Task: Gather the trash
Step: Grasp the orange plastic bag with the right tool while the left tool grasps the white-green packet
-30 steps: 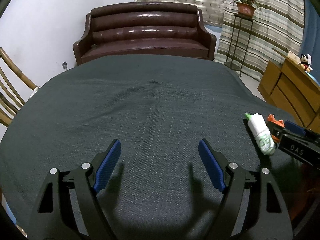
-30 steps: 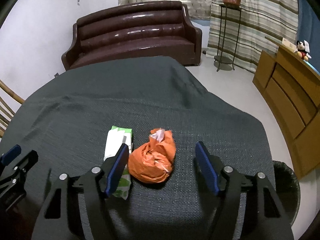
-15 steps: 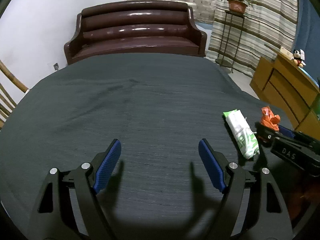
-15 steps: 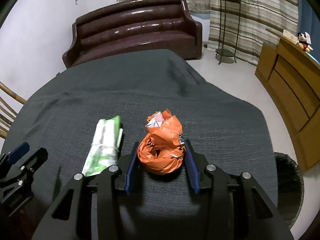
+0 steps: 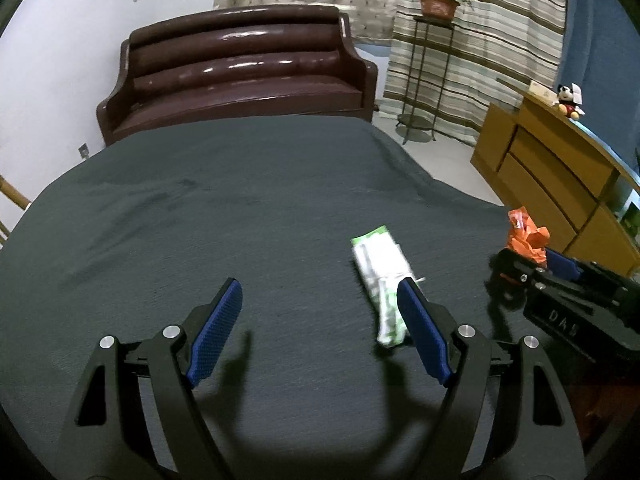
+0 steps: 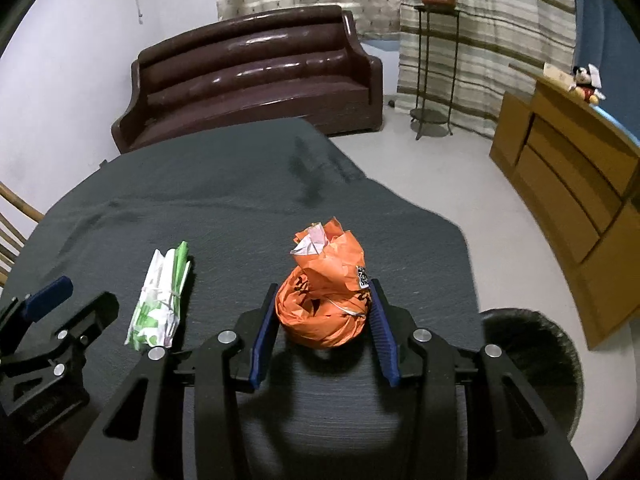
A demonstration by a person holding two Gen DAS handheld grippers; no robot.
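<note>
Jaws of your right gripper (image 6: 323,320) are clamped on the orange trash bundle (image 6: 326,304) over the dark tabletop (image 6: 224,208); left gripper (image 5: 320,328) gapes wide, empty, beside the green-white packet (image 5: 382,268). Step in hand: first pickup. Next, carry the bundle rightward over the black bin (image 6: 532,356), then release.

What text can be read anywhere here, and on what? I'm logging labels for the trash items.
"DAS" on the body of the right tongs, seen from the left wrist view.
Code patch on the orange bag: a square pattern, not readable as text.
Green and white packet: print too blurred to read.
Embossed marking on the left tongs' body in the right wrist view: too faint to read.
</note>
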